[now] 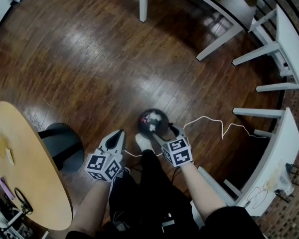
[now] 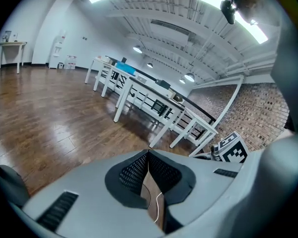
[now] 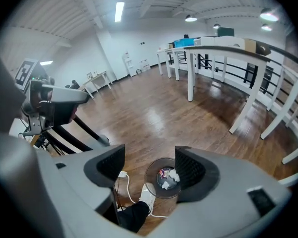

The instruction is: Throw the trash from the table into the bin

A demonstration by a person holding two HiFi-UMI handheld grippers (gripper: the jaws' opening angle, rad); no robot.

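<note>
A small black bin stands on the wooden floor, just in front of the person's white shoe. Crumpled white paper and a coloured wrapper lie inside the bin. My right gripper hangs over the bin's near right edge; its jaws are open and nothing is between them. In the right gripper view the gap between the jaws looks straight down into the bin. To the bin's left, my left gripper is shut and holds nothing, its tips meeting. The round wooden table at the left bears pale scraps.
A black stool stands beside the round table. A white cable runs across the floor to the right of the bin. White tables and their legs line the right side. A purple pen and dark gear lie on the round table.
</note>
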